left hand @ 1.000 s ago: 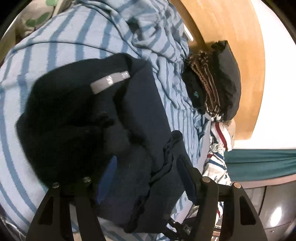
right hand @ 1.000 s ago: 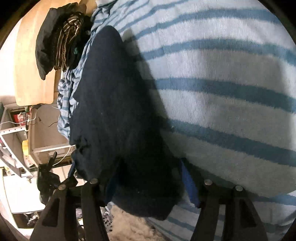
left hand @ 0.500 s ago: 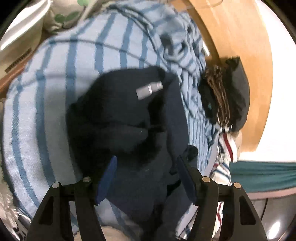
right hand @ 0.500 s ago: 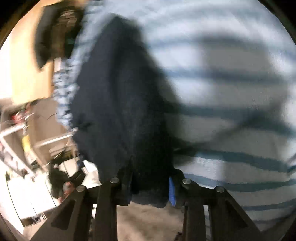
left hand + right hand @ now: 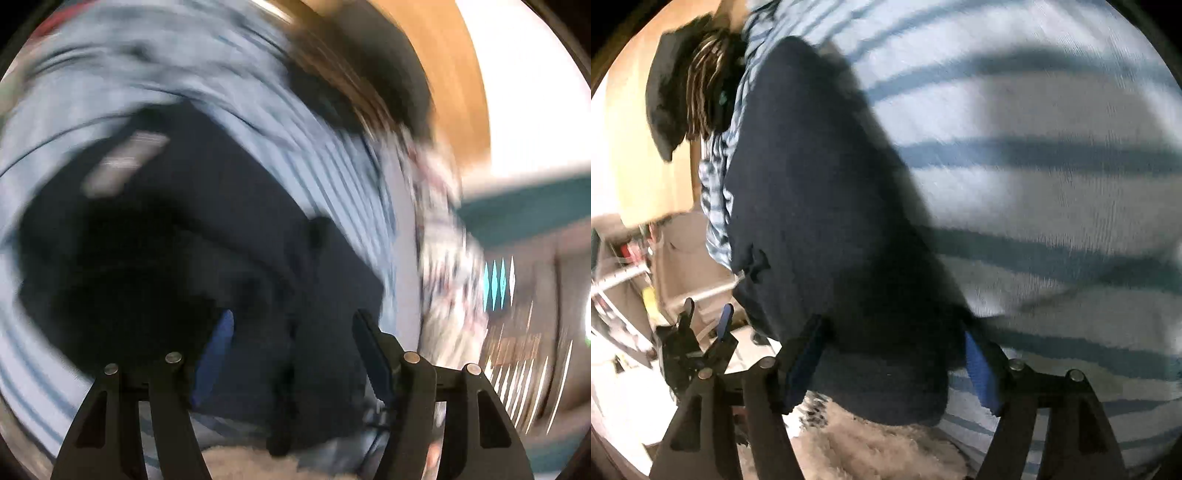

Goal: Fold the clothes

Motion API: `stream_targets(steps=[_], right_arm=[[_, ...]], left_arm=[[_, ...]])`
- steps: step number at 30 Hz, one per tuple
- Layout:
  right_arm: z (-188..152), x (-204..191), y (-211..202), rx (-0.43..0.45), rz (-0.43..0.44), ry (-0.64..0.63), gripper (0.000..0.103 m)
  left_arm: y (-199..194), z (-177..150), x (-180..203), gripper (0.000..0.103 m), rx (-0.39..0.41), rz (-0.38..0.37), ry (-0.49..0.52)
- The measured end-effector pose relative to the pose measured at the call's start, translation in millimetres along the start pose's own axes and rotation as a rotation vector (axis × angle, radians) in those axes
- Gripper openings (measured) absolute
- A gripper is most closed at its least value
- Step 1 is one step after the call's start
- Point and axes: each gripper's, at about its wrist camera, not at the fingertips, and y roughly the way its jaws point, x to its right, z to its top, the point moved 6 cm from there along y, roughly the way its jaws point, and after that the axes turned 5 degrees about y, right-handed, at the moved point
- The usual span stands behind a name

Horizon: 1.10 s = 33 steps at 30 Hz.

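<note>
The right tool (image 5: 892, 354) has just been opening and stands spread over the hem of the navy garment (image 5: 820, 206), not pinching it. The left tool (image 5: 291, 336) gapes over the same garment, which lies on the striped blanket (image 5: 1034, 110).

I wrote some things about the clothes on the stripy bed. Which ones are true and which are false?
1. The dark navy garment lies on a blue-and-white striped sheet. True.
2. The garment is bright red. False: it is dark navy.
3. The right gripper has its jaws spread, having just been opening. True.
4. A stack of dark folded clothes sits in a basket. False: it rests against a wooden board.
</note>
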Motion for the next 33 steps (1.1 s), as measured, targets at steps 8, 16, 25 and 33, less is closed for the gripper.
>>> stream_targets(steps=[8,16,25,33], right_arm=[[-13.6,13.9,0.3,-0.038,0.18,0.089,0.064],[1.5,17.6,-18.6,0.021,0.137,0.064,0.072],[-4.2,11.4,-3.5,-0.013,0.088,0.003,0.055],[-7.1,-1.7,-1.5,-0.033,0.067,0.0,0.043]], left_arm=[[109.8,-16.9,120.9,0.067,-0.455,0.079,0.435],[114.3,-41.3,148.9,0.074,-0.441,0.142,0.693],[105.2,-43.6,150.9,0.074,-0.382,0.256,0.815],[99.9,-61.7,165.4,0.074,-0.319,0.264,1.019]])
